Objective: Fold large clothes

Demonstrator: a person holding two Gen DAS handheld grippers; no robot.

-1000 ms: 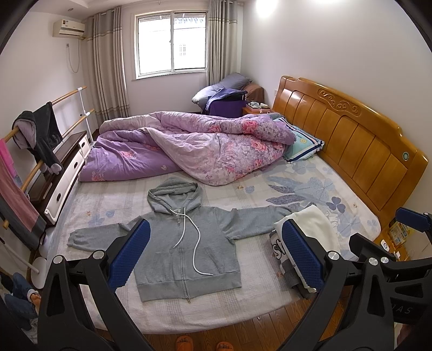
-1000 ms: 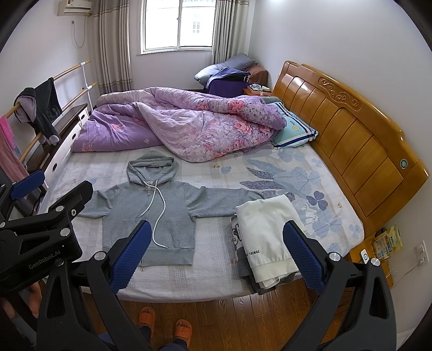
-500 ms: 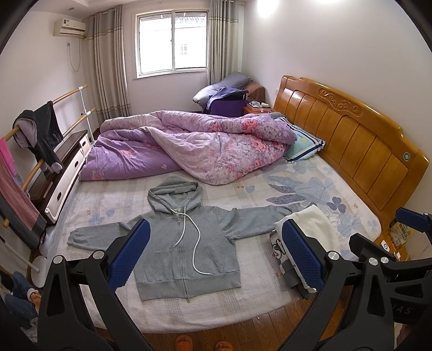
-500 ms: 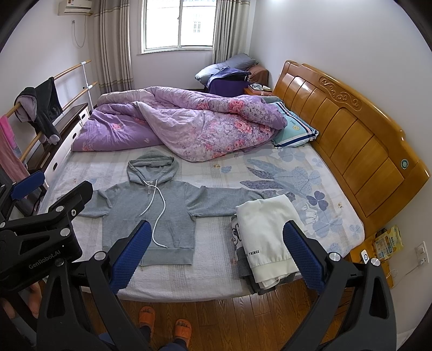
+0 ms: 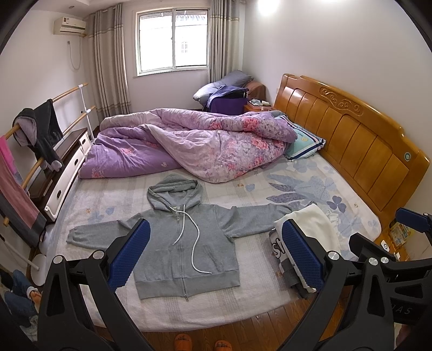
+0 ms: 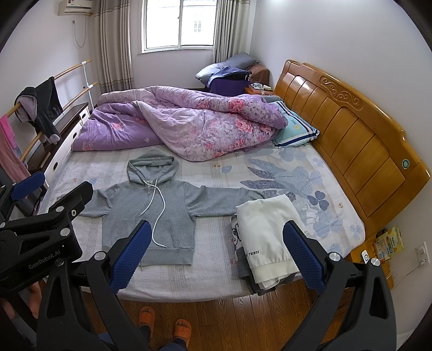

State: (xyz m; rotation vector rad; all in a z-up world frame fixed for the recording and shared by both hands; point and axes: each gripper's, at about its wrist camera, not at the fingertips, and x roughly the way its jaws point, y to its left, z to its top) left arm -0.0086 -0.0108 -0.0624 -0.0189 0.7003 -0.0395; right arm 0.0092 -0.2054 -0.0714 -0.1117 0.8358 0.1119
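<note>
Pre-fold stage: I hold both the left gripper (image 5: pixel 213 252) and right gripper (image 6: pixel 216 252), fingers wide and empty, above the bed's (image 6: pixel 189 283) near edge, where the grey hoodie (image 6: pixel 164 213) lies seemingly flat, awaiting a sleeve grasp.

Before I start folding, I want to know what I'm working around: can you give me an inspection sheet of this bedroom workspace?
Surface: floral-print bed sheet, front half bare, lightly wrinkled.
Job's things: grey zip-up hooded sweatshirt lying flat, face up, sleeves spread, white drawstring loose.
Clutter: stack of folded clothes topped by a cream garment at the bed's front edge, over the sweatshirt's sleeve end; rumpled purple floral quilt behind; striped pillow.
Grippers: left gripper and right gripper both open, above the bed, holding nothing.
Cables: nothing seen on the bed.
Surroundings: wooden headboard, clothes rail, window.
</note>
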